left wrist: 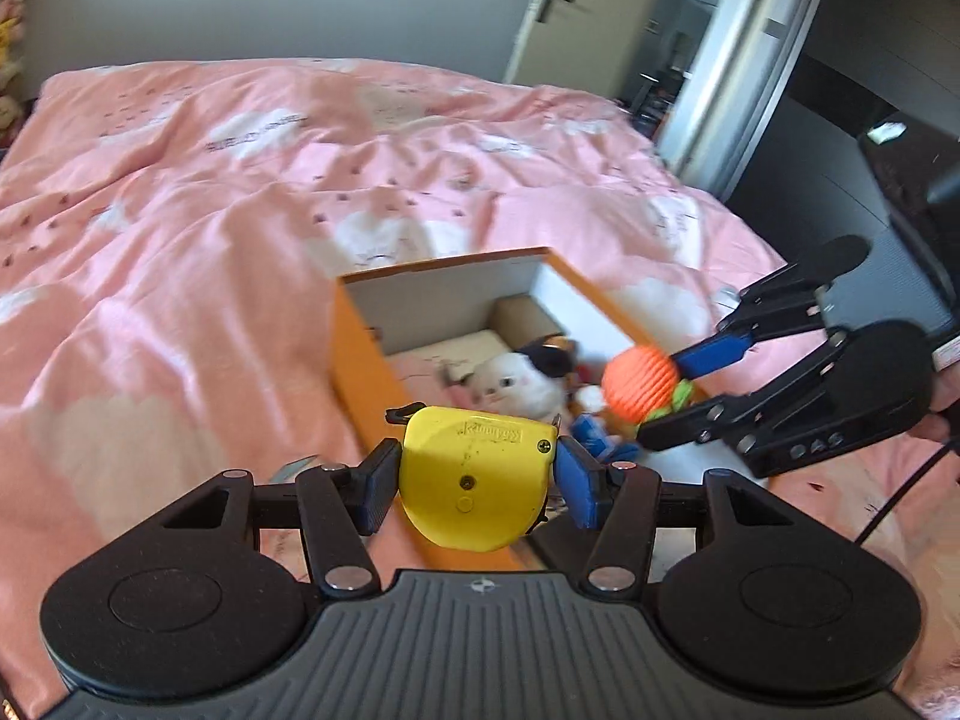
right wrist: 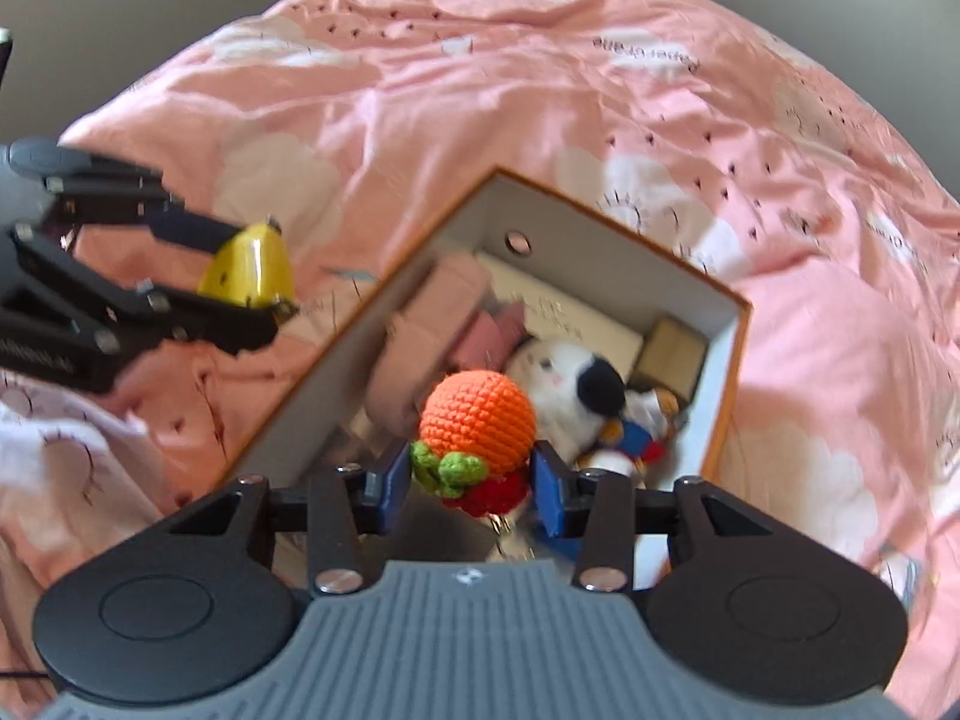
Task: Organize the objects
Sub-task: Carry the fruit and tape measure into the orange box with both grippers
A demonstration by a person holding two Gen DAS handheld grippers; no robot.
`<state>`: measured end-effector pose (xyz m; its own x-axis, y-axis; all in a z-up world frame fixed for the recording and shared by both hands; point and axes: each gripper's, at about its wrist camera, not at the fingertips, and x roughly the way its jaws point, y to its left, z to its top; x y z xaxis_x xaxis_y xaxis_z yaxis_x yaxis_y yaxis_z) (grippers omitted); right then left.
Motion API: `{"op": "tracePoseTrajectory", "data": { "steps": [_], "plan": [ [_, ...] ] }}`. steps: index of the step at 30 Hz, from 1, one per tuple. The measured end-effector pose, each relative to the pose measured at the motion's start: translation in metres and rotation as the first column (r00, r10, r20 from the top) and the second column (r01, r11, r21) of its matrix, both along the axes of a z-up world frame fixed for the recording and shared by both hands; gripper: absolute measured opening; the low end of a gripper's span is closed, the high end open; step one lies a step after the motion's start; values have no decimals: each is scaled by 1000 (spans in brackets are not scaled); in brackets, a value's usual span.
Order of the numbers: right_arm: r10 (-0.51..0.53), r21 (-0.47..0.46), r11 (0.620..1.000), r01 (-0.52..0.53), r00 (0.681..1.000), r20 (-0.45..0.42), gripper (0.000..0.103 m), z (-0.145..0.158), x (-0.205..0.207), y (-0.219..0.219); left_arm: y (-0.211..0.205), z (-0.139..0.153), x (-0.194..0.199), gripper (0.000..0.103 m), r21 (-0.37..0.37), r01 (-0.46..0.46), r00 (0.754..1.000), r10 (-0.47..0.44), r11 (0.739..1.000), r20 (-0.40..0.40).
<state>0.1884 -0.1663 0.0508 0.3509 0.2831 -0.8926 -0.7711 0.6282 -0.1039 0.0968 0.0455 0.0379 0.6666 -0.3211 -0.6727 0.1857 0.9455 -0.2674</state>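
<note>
Yellow plastic filled the middle of the left wrist view: the tape measure point(left wrist: 474, 477) sat clamped between the blue pads of the left gripper point(left wrist: 477, 483), gripped across its flat sides and held above the near edge of the orange box point(left wrist: 360, 360) on the pink duvet point(left wrist: 180, 210). Hard, smooth and fairly dense by the look of it, the case would not give under the pads, so a hold across the broad faces seemed the safest; the curved rim would likely slip. Beyond it the right gripper point(left wrist: 666, 399) reached in from the right, closed on the crochet orange point(left wrist: 639, 384) over the box — inside lay a plush cat point(left wrist: 522, 384) and other small toys, blurred.

From the right wrist view, the right gripper point(right wrist: 471, 480) pinched the crochet orange point(right wrist: 477, 420) low down, by its green leaves and a red knitted piece, directly above the open box point(right wrist: 729, 360). Soft, light yarn — it would squash rather than break, and a drop onto the plush cat point(right wrist: 570, 384) should do no harm. At left, the left gripper point(right wrist: 240, 276) held the tape measure point(right wrist: 249, 267) just outside the box wall, over the duvet point(right wrist: 600, 90).
</note>
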Motion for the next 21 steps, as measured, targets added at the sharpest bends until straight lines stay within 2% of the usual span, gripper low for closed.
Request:
{"op": "tracePoseTrajectory", "data": {
  "steps": [5,10,16,21],
  "plan": [
    [-1,-92,996,-5,998,-68,45,-26,1,-29,-27,-6,23,63,-4,112,993,-112,994,-37],
    [1,-127,992,-18,991,-137,45,-48,15,-40,-56,-21,45,63,4,215,972,-214,977,-100],
    [-3,-169,985,-39,970,-243,45,-76,38,-33,-79,-42,65,63,10,278,947,-272,961,-169],
    [43,-195,976,-93,969,-245,46,-86,45,-23,-89,-51,74,63,39,311,933,-297,950,-205]
  ]
}}
